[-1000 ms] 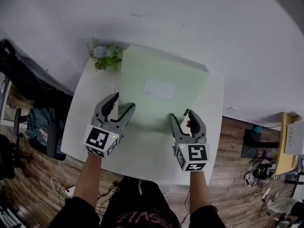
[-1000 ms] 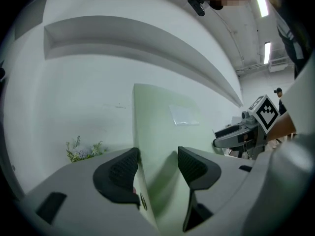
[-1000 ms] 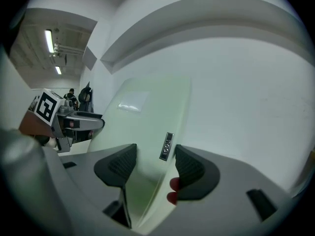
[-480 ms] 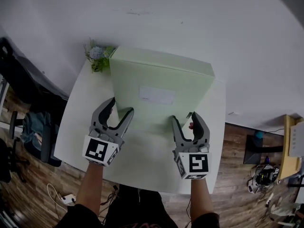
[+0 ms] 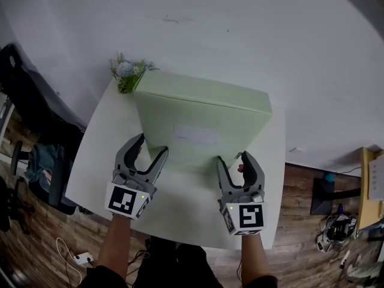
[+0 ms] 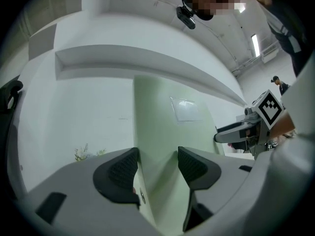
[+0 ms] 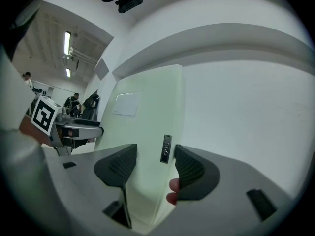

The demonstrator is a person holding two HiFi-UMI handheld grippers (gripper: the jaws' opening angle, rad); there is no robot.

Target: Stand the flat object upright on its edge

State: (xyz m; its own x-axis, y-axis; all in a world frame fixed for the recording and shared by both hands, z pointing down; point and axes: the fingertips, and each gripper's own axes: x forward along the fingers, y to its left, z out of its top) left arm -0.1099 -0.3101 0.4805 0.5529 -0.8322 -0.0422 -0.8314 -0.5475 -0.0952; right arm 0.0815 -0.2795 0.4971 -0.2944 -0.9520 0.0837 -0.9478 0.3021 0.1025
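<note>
- Box, pale green and flat, is standing steeply tilted on the white worktop. Its lower edge is sitting down by the two grippers and its top edge is rising toward the wall.
- Its broad face with the white label is facing the person, and a narrow top face is showing as a lighter strip above it.
- Left gripper is straddling the box's lower left corner. Its fingers are standing wide, one pad lying against the narrow side and the other against the broad face, so the box is filling the gap between them.
- Right gripper is doing the same at the lower right corner. Its fingers are spread to the box's thickness and are clamping it, with a small black tag showing on the narrow side just beside the outer pad.
- Both grippers are sitting level with each other, well apart, at the box's near end.
- Flowers are standing at the worktop's far left corner, just beside the box's upper left corner.
</note>
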